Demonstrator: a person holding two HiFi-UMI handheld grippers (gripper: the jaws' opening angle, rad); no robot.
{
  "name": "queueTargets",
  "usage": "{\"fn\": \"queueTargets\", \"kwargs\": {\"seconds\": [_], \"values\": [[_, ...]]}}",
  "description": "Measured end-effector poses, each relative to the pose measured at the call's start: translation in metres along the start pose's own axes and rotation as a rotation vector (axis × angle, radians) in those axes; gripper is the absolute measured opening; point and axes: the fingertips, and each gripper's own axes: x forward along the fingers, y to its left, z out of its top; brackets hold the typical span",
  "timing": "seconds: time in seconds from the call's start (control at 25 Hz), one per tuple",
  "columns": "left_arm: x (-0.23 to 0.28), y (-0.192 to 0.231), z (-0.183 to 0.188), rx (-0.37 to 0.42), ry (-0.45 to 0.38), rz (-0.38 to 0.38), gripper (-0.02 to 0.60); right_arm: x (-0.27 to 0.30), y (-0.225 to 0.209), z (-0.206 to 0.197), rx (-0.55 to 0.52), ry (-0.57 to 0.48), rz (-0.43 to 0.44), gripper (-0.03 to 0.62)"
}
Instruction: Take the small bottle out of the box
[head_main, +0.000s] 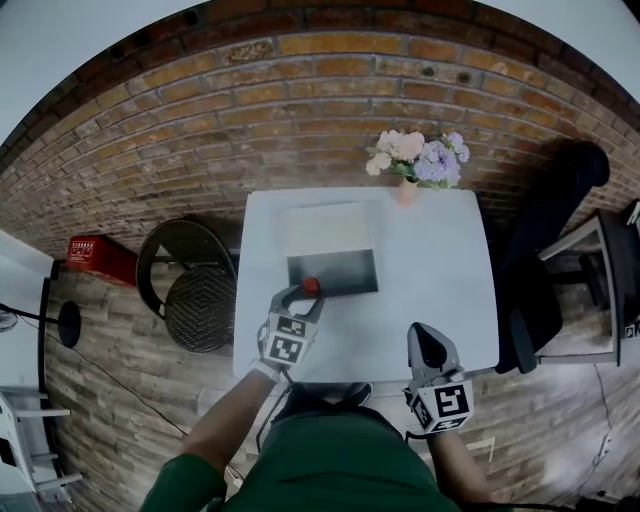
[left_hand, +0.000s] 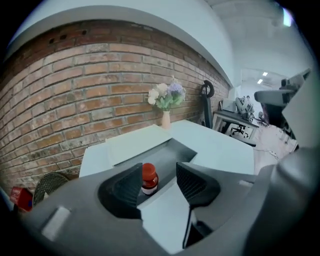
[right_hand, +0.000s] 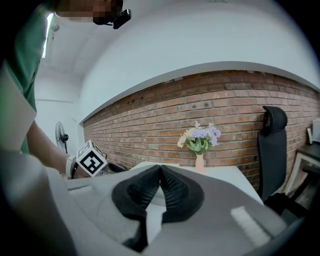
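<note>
A small bottle (head_main: 311, 286) with a red cap stands in the near left corner of an open grey box (head_main: 345, 272) on the white table (head_main: 440, 290). In the left gripper view the bottle (left_hand: 149, 179) shows just beyond the left gripper (left_hand: 159, 172), close to the left pad; the jaws stand wide apart and do not press on it. From the head view the left gripper (head_main: 300, 292) is at the box's front edge. My right gripper (head_main: 425, 340) rests by the table's near edge, and in its own view the right gripper (right_hand: 160, 170) is shut with nothing in it.
The box's lid flap (head_main: 325, 230) lies open toward the back. A vase of flowers (head_main: 415, 162) stands at the table's far edge. A round black chair (head_main: 190, 285) sits left of the table, an office chair (head_main: 550, 250) to the right, and a red crate (head_main: 100, 260) on the floor.
</note>
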Motion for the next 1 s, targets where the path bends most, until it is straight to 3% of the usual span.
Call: {"fn": "queueTargets", "kwargs": {"seconds": [0.24, 0.44, 0.64, 0.72, 0.8, 1.0], "values": [[0.033, 0.023, -0.018, 0.039, 0.044, 0.003, 0.232, -0.008, -0.005, 0.000, 0.000, 0.036, -0.128, 0.002], [0.045, 0.025, -0.030, 0.060, 0.075, -0.048, 0.230, -0.019, -0.003, -0.008, 0.038, 0.057, -0.231, 0.002], [0.054, 0.021, -0.026, 0.130, 0.071, -0.074, 0.230, -0.029, 0.000, -0.013, 0.058, 0.066, -0.304, 0.002], [0.057, 0.018, -0.026, 0.148, 0.071, -0.088, 0.222, -0.034, 0.000, -0.016, 0.074, 0.065, -0.328, 0.002], [0.058, 0.017, -0.026, 0.151, 0.071, -0.096, 0.170, -0.037, 0.000, -0.017, 0.084, 0.064, -0.343, 0.002], [0.058, 0.016, -0.024, 0.151, 0.055, -0.127, 0.167, -0.038, 0.005, -0.023, 0.111, 0.062, -0.348, 0.002]]}}
